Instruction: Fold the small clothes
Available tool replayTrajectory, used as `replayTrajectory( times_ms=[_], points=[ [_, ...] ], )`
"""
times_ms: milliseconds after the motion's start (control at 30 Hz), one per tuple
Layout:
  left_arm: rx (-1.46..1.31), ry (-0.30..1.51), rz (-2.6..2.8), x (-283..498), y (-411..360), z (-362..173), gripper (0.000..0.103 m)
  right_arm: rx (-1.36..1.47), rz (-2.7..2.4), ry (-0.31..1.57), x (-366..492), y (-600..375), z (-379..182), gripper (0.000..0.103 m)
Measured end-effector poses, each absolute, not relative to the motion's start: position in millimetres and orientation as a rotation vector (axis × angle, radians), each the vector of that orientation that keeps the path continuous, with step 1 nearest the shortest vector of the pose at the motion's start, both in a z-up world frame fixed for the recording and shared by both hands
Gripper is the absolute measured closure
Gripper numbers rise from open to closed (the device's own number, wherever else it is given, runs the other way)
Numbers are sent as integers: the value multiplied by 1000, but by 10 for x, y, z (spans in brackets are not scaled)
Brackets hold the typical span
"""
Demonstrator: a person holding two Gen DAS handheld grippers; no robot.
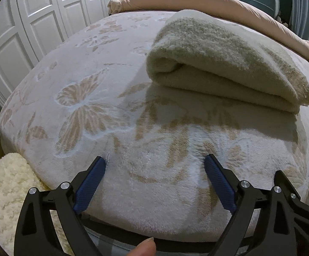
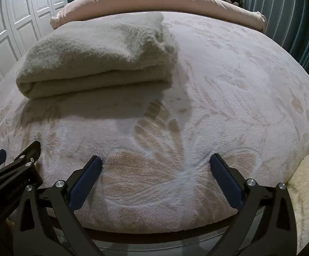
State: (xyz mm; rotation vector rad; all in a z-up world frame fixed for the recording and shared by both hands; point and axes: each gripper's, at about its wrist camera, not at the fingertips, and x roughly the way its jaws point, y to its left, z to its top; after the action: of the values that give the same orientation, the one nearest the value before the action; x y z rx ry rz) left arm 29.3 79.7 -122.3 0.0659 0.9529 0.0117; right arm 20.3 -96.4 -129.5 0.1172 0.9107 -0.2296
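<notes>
Both your grippers, left [image 1: 154, 162] and right [image 2: 156, 161], were spread wide with nothing in them, hovering at the bed's [image 2: 229, 98] near edge. The folded beige cloth [image 2: 99, 61] sat farther in toward the pillow [image 2: 154, 0]. Looked like that fold was done; next you'd need another piece.

Folded towel [image 1: 229, 64] ahead of left claw [image 1: 155, 166]: thick looped terry, matt, coarse. Bed cover [image 1: 90, 115] under both claws: plush fleece, embossed butterfly pattern. Claw arms matt black plastic, pads [image 2: 86, 181] blue textured rubber, screws shiny metal.
</notes>
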Motion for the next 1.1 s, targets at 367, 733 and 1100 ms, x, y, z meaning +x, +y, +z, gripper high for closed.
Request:
replayTrajectory(
  times_ms=[367, 733, 1100],
  points=[
    [68, 900, 42, 227, 745, -1248, 9, 111, -216, 843, 49, -937, -1378, 5],
    [71, 895, 42, 198, 734, -1241, 9, 106, -207, 838, 42, -996, -1375, 5],
    [77, 893, 45, 221, 733, -1230, 7, 105, -206, 837, 47, -1005, -1377, 5]
  ],
)
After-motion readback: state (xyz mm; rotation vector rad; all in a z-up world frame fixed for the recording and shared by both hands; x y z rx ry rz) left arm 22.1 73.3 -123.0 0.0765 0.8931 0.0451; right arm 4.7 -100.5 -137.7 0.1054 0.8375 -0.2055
